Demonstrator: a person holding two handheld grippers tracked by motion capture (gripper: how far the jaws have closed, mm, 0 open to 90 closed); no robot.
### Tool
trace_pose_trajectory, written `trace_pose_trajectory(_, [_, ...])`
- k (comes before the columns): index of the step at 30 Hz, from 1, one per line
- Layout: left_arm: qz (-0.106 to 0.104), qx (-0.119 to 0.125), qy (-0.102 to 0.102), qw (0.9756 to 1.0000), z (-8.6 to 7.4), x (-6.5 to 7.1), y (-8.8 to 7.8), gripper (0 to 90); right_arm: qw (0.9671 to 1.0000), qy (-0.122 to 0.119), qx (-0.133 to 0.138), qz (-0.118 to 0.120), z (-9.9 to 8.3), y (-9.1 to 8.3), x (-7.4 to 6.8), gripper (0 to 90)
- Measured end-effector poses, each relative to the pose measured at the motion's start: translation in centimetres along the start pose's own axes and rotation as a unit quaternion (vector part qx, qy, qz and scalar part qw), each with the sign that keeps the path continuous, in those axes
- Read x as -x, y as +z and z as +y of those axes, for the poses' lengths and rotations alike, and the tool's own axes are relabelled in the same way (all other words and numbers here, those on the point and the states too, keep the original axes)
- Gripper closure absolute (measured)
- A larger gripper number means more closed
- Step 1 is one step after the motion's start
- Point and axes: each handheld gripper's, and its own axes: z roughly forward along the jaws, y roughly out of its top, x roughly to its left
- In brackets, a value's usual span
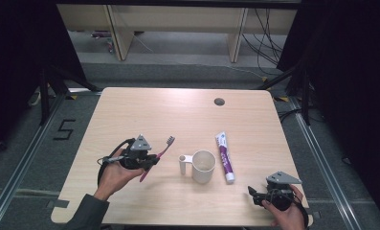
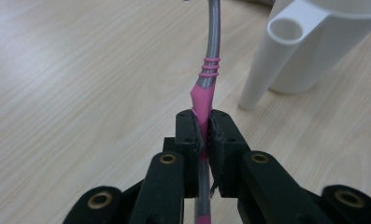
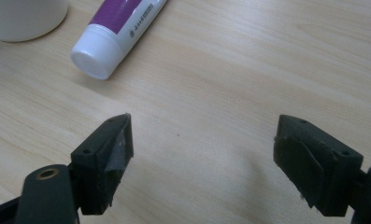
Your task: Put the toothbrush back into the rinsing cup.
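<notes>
At the lower right of the high view, the right gripper (image 1: 255,195) is hovering low over the light wooden table (image 1: 130,110), its jaws spread wide with nothing between them. Left of centre, the left gripper (image 1: 151,159) is pinching the pink and grey toothbrush (image 1: 159,154) by its handle; the brush is running from lower left to upper right, bristled head farthest away. Right of it, the white plastic mug with a tube-shaped handle (image 1: 203,166) is standing upright. Just beyond that, the white and purple toothpaste tube (image 1: 224,155) is lying lengthwise, cap toward the bottom; its printing is probably too blurred to read.
</notes>
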Motion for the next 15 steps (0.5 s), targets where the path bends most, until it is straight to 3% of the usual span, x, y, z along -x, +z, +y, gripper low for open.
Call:
trace_pose_trajectory(6, [0.003, 0.054, -0.012, 0.9984, 0.1, 0.08, -0.03, 82.3, 1.0, 0.0, 0.001, 0.002, 0.0, 0.04, -0.02, 21.0])
trace_pose_trajectory(7, [0.001, 0.062, -0.015, 0.998, 0.08, 0.06, 0.0, 82.3, 0.9999, -0.016, 0.004, -0.002, 0.03, 0.03, 0.22, 21.0])
trace_pose_trajectory(8, [0.005, 0.068, -0.015, 0.9975, 0.09, 0.03, -0.04, 82.3, 1.0, -0.002, 0.002, 0.001, -0.01, 0.05, 0.02, 21.0])
trace_pose_trajectory(10, [0.009, 0.091, -0.028, 0.9954, 0.13, 0.1, -0.01, 82.3, 1.0, 0.001, 0.0, 0.002, -0.01, 0.03, -0.01, 21.0])
trace_pose_trajectory(11, [0.005, 0.091, -0.022, 0.9956, 0.15, -0.07, -0.13, 82.3, 1.0, 0.0, 0.001, 0.002, -0.01, 0.04, 0.01, 21.0])
trace_pose_trajectory(13, [0.01, 0.113, -0.034, 0.993, 0.21, 0.1, -0.05, 82.3, 1.0, -0.001, 0.001, 0.002, 0.0, 0.05, 0.01, 21.0])
trace_pose_trajectory(15, [0.012, 0.113, -0.033, 0.9929, 0.33, 0.14, -0.11, 82.3, 1.0, 0.0, 0.0, 0.002, 0.0, 0.05, -0.02, 21.0])
